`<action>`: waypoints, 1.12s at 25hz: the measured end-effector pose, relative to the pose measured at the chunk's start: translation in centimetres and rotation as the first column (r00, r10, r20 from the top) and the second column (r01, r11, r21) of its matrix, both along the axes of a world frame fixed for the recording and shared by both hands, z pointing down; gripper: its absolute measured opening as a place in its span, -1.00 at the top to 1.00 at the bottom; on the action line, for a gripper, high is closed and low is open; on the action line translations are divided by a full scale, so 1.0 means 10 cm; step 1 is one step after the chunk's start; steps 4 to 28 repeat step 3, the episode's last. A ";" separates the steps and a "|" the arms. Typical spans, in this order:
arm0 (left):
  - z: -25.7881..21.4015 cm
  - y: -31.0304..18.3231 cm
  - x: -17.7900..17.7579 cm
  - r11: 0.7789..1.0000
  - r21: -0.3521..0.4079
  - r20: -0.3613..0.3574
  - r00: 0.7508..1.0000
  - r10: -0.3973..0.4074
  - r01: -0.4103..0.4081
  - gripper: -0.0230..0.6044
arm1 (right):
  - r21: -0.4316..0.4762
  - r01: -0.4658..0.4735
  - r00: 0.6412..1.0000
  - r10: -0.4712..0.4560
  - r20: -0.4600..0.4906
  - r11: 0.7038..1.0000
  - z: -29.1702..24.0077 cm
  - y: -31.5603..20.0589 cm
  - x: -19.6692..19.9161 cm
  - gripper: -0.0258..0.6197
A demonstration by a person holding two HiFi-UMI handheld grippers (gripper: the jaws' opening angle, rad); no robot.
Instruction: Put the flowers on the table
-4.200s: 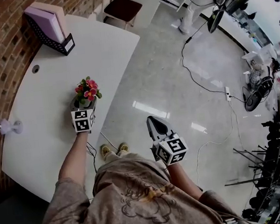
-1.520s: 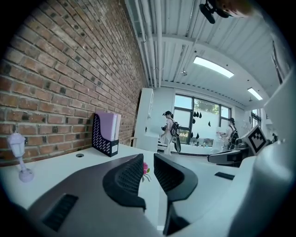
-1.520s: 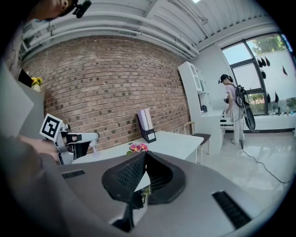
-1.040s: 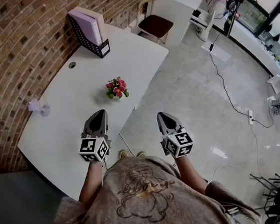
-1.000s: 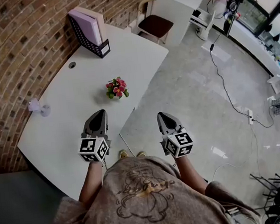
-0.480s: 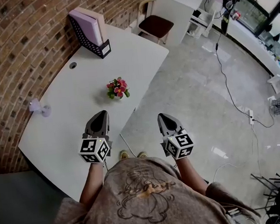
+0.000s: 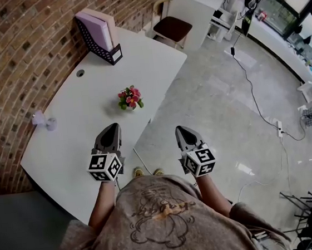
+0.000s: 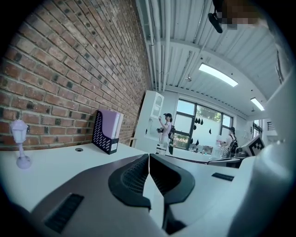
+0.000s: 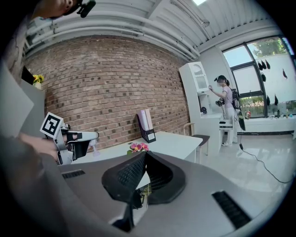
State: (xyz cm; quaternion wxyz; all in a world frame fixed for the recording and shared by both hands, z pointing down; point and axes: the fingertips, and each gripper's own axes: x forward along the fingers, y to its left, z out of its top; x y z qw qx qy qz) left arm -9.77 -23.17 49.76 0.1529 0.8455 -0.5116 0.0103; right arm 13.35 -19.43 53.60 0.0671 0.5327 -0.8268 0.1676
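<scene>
Head view first: the flowers sat upright in their little pot on the white desk, not far from its front edge, with nothing touching them. The left tool hung over the desk just short of the flowers, on the person's side, pointing roughly at them. The right tool was off to the right of the flowers, out past the desk edge over the floor. Both looked pinched closed and empty from up there. Way behind the flowers, against the brick wall, stood a dotted file holder with purple folders, and left of the flowers was a tiny lamp ornament.

Left gripper view: the left tool had its jaws pressed together with nothing between them. You could see the file holder and the lamp ornament on the desk beyond.

Right gripper view: the right tool was also closed tip to tip, gripping nothing. The flowers peeked up just behind its tips, sitting on the desk, and the left tool floated to the left of the flowers.
</scene>
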 end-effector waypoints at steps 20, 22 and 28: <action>0.03 0.01 0.01 1.000 -0.006 -0.006 1.000 -0.001 0.001 0.84 | -0.002 0.001 1.000 -0.001 0.001 1.000 0.02 0.00 0.00 0.91; 0.03 0.01 0.01 1.000 -0.006 -0.006 1.000 -0.001 0.001 0.84 | -0.002 0.001 1.000 -0.001 0.001 1.000 0.02 0.00 0.00 0.91; 0.03 0.01 0.01 1.000 -0.006 -0.006 1.000 -0.001 0.001 0.84 | -0.002 0.001 1.000 -0.001 0.001 1.000 0.02 0.00 0.00 0.91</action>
